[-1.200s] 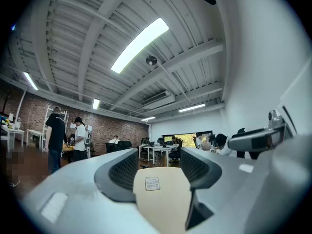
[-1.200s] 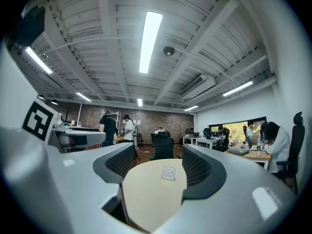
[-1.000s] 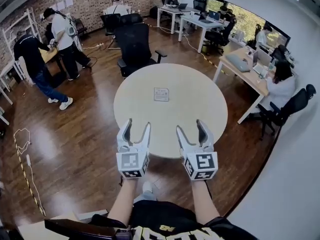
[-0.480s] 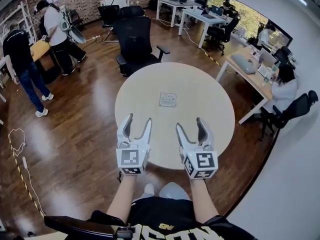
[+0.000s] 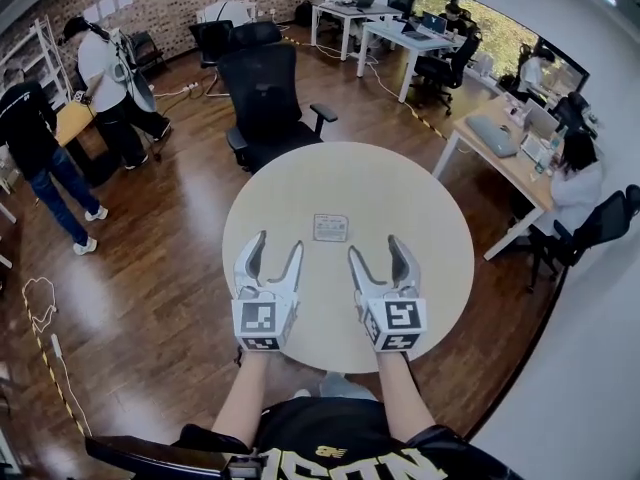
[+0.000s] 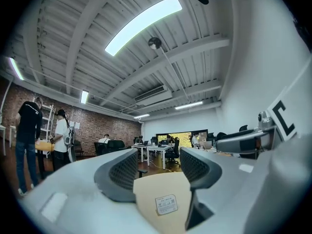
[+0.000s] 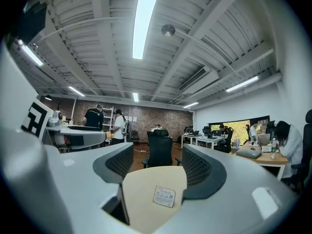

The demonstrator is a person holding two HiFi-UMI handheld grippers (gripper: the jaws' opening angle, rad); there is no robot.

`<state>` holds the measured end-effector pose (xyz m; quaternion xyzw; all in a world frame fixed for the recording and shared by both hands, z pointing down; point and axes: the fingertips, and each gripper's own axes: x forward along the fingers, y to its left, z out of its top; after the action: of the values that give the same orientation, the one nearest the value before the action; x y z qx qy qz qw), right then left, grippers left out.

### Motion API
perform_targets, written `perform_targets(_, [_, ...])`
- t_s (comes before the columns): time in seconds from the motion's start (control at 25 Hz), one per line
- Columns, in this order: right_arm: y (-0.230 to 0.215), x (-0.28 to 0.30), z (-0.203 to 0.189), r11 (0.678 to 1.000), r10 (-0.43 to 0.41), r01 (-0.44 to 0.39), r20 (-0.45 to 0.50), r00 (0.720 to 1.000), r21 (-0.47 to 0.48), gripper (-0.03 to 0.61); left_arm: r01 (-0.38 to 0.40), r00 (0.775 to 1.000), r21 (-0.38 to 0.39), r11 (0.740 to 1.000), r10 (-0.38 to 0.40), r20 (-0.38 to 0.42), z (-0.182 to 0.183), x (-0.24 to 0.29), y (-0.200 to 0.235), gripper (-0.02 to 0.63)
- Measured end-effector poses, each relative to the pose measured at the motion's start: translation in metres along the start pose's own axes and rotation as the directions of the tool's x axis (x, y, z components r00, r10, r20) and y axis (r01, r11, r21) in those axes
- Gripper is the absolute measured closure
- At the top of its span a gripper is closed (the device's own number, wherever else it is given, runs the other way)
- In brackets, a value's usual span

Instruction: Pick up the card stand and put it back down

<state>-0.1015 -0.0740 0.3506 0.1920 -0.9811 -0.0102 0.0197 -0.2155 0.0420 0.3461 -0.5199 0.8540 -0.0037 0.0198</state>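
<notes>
Left gripper (image 5: 277,243) and right gripper (image 5: 377,246) are both gaping wide open with nothing in either one, pointing level side by side. What's new versus a second ago: I've brought the pair further in over the round table (image 5: 430,208). The card stand (image 5: 330,227) that was well ahead of me is now just past the tips, lined up with the gap between the two grippers. Jaw openings look the same as before. So I reckon I'm still on the approach with the pickup not started, but near enough to commit one gripper to it next.

The stand itself is a small pale rectangle near the table's middle, with a thin border and a block of print too small to read. It sits really low and I can't tell if it's tilted or lying flat, so catching an edge might be fiddly.
</notes>
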Motion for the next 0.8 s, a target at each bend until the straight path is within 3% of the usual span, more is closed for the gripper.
perform_targets(0.2, [-0.043,0.030,-0.005,1.000,-0.010,0.009,0.020,1.000,0.030,0.268,0.036,0.999,0.043,0.998,-0.036,-0.010,-0.012,0.051,-0.013,0.342])
perform_targets(0.56, [-0.077,0.073,-0.064,0.995,0.037,-0.029,-0.086,0.996,0.101,0.270,0.070,0.986,0.010,0.998,-0.068,-0.152,-0.070,0.106,-0.028,0.342])
perform_targets(0.8, [-0.071,0.101,-0.114,0.993,0.050,-0.029,-0.177,0.983,0.118,0.268,0.127,0.951,-0.034,0.991,-0.131,-0.280,-0.141,0.124,-0.020,0.342])
